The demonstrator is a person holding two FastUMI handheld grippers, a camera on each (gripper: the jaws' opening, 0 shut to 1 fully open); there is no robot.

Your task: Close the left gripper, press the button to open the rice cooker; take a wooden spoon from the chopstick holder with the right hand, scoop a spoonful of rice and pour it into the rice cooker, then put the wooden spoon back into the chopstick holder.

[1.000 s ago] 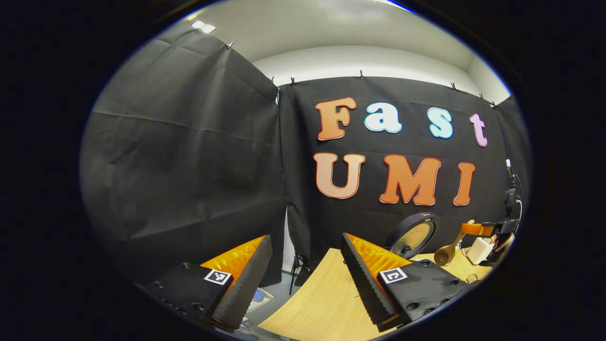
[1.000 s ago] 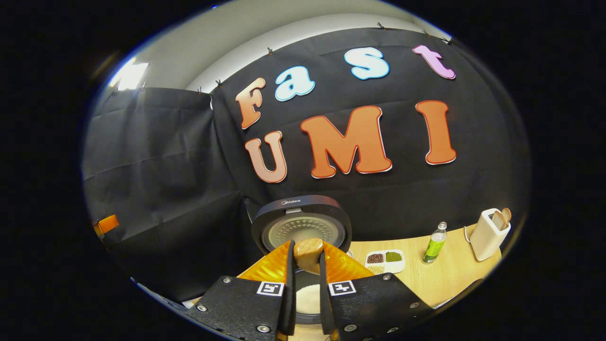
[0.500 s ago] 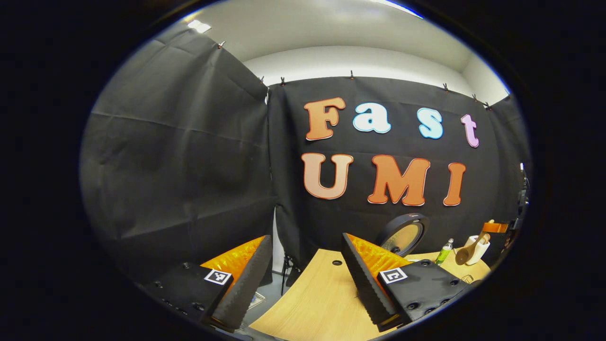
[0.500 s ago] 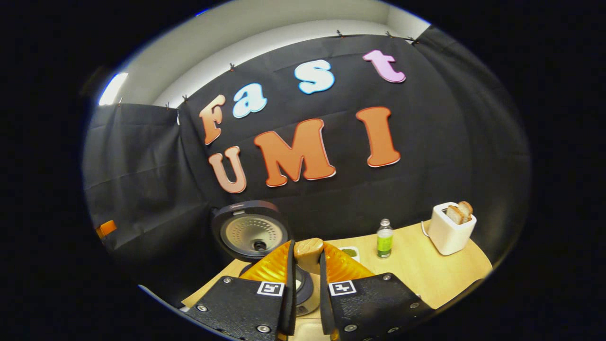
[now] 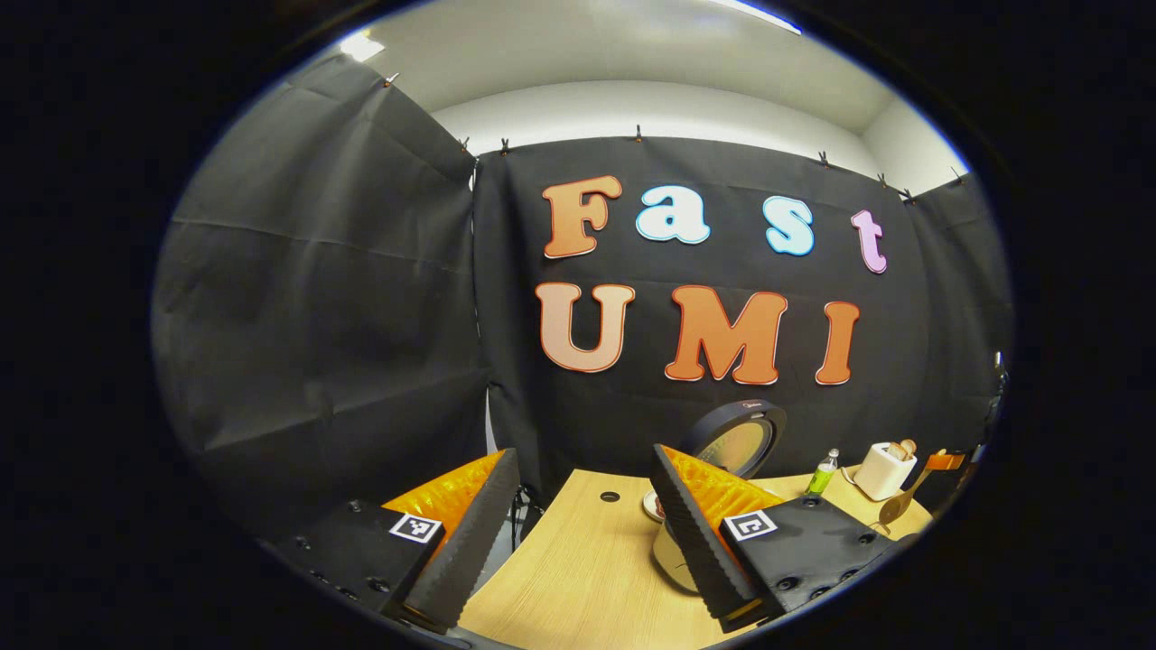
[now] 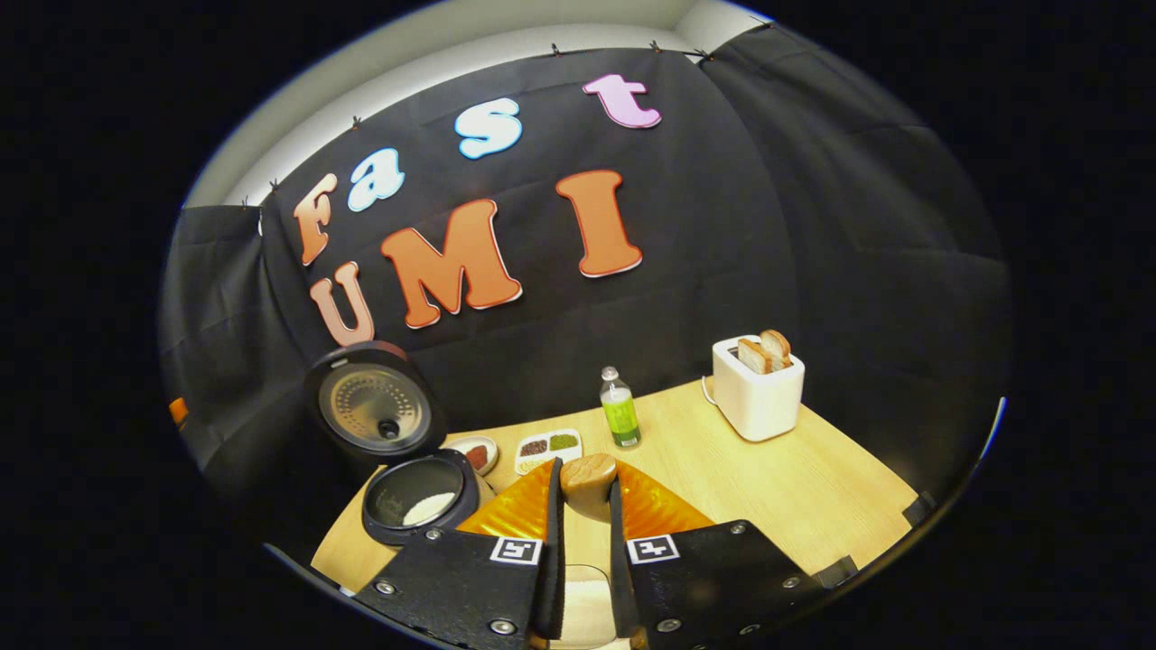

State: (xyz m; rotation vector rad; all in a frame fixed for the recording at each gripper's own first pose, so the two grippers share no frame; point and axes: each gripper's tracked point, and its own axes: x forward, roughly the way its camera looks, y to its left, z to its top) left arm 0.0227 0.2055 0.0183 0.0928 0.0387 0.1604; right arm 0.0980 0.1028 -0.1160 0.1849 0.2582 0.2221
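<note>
The right tool, clamped on the wooden spoon, has swung away from the open rice cooker, now lower left on the table; left tool wide; keep the spoon upright for the holder.

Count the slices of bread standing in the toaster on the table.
2. Both stand upright in the white toaster: one slice toward the left of its top, the other slice just right of it. More may be hidden inside.

Toaster holding bread, green bottle beside it
</note>
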